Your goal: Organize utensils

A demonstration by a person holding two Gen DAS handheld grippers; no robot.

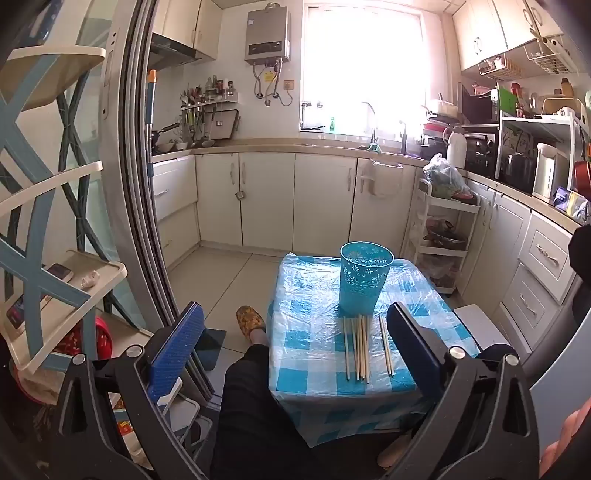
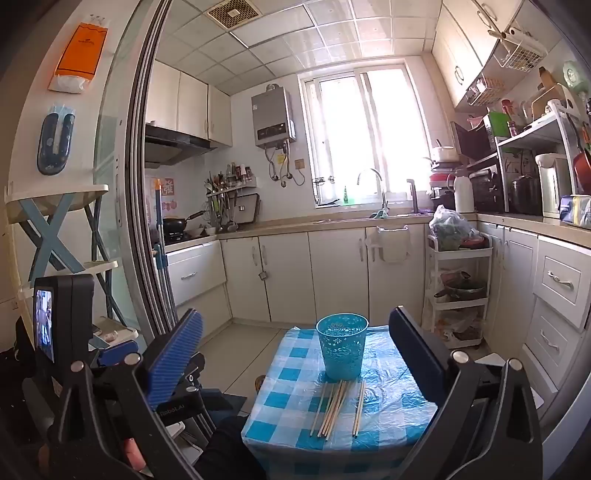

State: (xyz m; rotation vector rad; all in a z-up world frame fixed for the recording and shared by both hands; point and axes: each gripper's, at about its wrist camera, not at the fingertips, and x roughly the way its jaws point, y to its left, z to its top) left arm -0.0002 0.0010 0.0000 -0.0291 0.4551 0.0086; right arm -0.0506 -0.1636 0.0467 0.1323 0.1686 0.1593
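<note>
Jaws of both the left gripper point(image 1: 295, 339) and the right gripper point(image 2: 295, 354) stand wide apart, nothing between the pads. Both hover short of the near edge of the small table point(image 1: 306, 295) with its blue checked cover. Chopsticks point(image 1: 364, 345) lie loose, roughly parallel, near the near edge. Turquoise perforated holder point(image 1: 364, 278) stands upright just behind them, toward the far edge.

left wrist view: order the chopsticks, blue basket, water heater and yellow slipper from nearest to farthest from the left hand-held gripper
1. Chopsticks, lying on the checked table just ahead of the left hand-held gripper.
2. Yellow slipper, on the floor left of the table; too close to call against the blue basket, upright behind the chopsticks.
3. Water heater, high on the far wall.
</note>
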